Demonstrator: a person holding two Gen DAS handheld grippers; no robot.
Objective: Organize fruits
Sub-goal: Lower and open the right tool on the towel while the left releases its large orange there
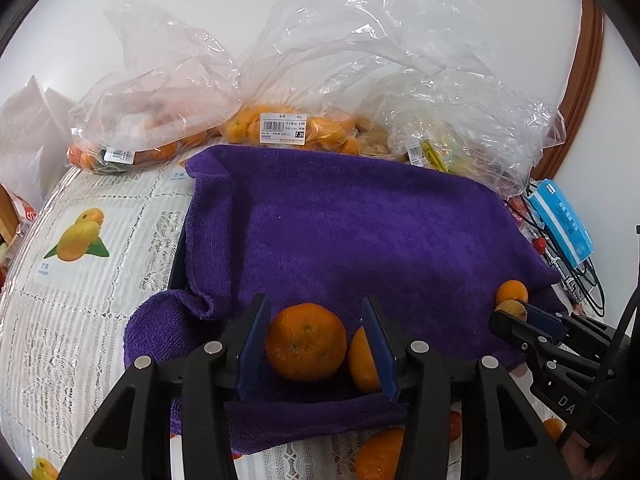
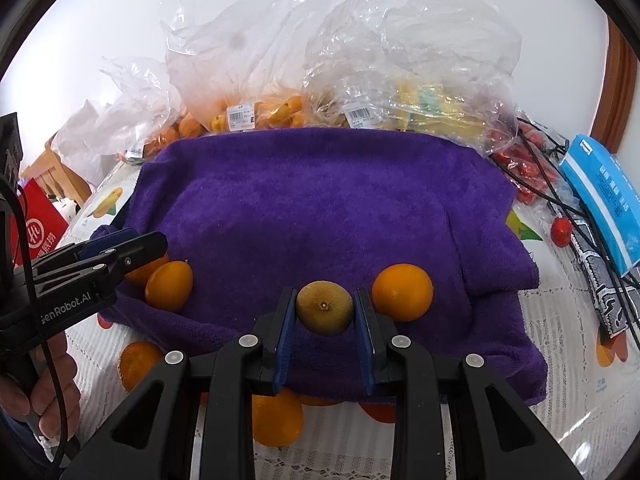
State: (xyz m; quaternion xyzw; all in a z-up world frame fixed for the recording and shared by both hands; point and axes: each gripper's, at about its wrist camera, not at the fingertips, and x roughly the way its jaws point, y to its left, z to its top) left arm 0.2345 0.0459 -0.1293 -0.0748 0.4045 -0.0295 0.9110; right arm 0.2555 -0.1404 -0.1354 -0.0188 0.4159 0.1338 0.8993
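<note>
A purple towel [image 1: 340, 232] covers a tray on the table. In the left wrist view my left gripper [image 1: 318, 344] stands open around an orange mandarin [image 1: 306, 342] on the towel, with a second orange [image 1: 362, 364] against the right finger. My right gripper [image 2: 325, 312] is shut on a dull greenish-yellow citrus [image 2: 325, 307] just above the towel [image 2: 320, 208]. Another orange [image 2: 402, 292] lies to its right and one [image 2: 169, 286] to the left, beside the left gripper [image 2: 132, 248]. The right gripper [image 1: 520, 316] shows at the right of the left wrist view.
Clear plastic bags of oranges [image 1: 280, 128] and yellow fruit [image 2: 420, 108] stand behind the towel. A blue box [image 2: 604, 204], black cables and red fruits [image 2: 560, 230] lie at the right. Loose oranges [image 2: 276, 416] lie on the lace tablecloth [image 1: 80, 320] before the towel.
</note>
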